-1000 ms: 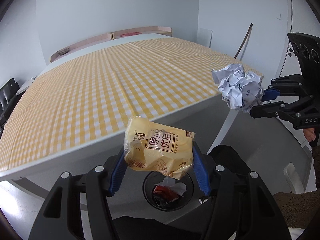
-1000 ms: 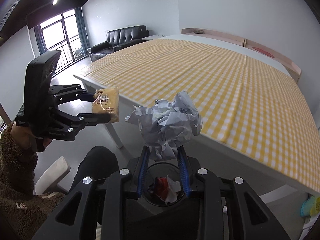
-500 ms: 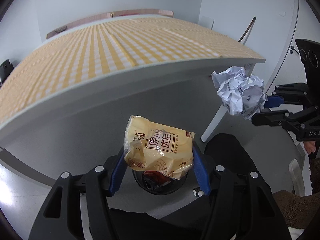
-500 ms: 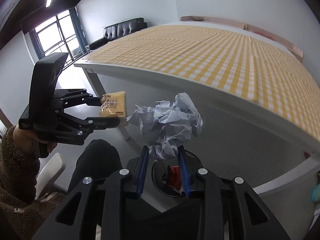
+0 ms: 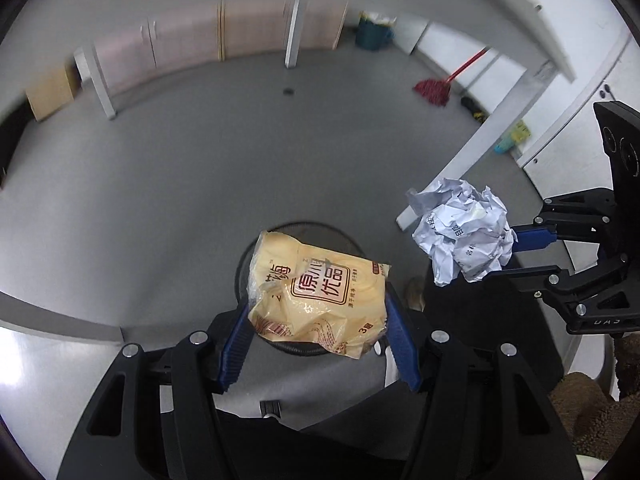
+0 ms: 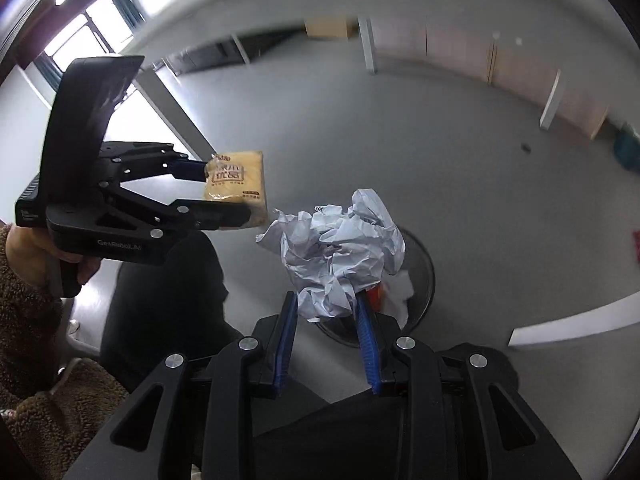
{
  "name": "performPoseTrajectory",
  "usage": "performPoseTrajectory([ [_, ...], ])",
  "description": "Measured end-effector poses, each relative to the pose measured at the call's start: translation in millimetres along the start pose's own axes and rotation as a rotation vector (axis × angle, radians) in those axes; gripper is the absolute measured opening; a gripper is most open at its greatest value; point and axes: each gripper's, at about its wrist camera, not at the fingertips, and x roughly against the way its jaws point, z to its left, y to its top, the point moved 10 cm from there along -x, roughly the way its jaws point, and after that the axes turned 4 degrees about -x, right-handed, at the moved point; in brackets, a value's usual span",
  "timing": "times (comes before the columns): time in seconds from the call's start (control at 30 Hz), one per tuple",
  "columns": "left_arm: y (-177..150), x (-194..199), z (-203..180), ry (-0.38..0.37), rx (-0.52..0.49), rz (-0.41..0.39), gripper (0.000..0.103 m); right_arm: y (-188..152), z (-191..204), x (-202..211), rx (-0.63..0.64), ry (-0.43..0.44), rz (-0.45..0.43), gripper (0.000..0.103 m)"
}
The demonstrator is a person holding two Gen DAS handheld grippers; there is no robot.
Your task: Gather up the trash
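Left tool [image 5: 320,332] clamping yellow wrapper [image 5: 316,296], right tool [image 6: 326,320] clamping crumpled paper [image 6: 340,252], both above bin rim [image 6: 424,280], floor [image 5: 160,184] around open.

You are looking at a red mop [image 5: 434,92] lying at one o'clock, a teal bucket [image 5: 374,36] sitting at twelve, and a cardboard box [image 5: 52,94] leaning at ten.

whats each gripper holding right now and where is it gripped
The left gripper is shut on the yellow snack packet, pads on its two side edges. The right gripper is shut on the crumpled paper ball, pinching its lower end.
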Motion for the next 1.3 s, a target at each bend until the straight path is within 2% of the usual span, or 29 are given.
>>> performPoseTrajectory([
  [0.23, -5, -58, 23, -0.012, 0.044, 0.12, 0.06, 10, -22, -64, -0.025, 0.01, 0.114, 0.033],
  [0.43, -13, -101, 28, -0.041, 0.037, 0.214, 0.06, -6, -44, -111, -0.041, 0.009, 0.196, 0.034],
  [0.67, -16, -134, 11, -0.07, -0.046, 0.28, 0.06, -6, -58, -126, -0.042, -0.004, 0.224, 0.035],
  [0.77, -17, -136, 12, -0.068, -0.043, 0.282, 0.066, -7, -64, -126, -0.049, -0.024, 0.218, 0.046],
  [0.83, -18, -134, 11, -0.037, -0.087, 0.281, 0.098, -8, -64, -124, -0.058, -0.015, 0.218, 0.06],
  [0.9, -18, -131, 12, -0.006, -0.114, 0.289, 0.098, -10, -69, -123, -0.053, -0.041, 0.219, 0.088],
  [0.93, -18, -129, 11, -0.004, -0.118, 0.29, 0.098, -10, -70, -123, -0.043, -0.055, 0.219, 0.093],
  [1.07, -13, -119, 4, -0.023, -0.13, 0.264, 0.098, -7, -64, -112, -0.004, -0.083, 0.184, 0.1],
  [1.23, -15, -113, 1, -0.024, -0.15, 0.261, 0.098, 1, -52, -102, 0.003, -0.083, 0.168, 0.1],
  [1.3, -16, -112, 3, -0.008, -0.139, 0.265, 0.098, 4, -53, -101, 0.027, -0.115, 0.158, 0.1],
])
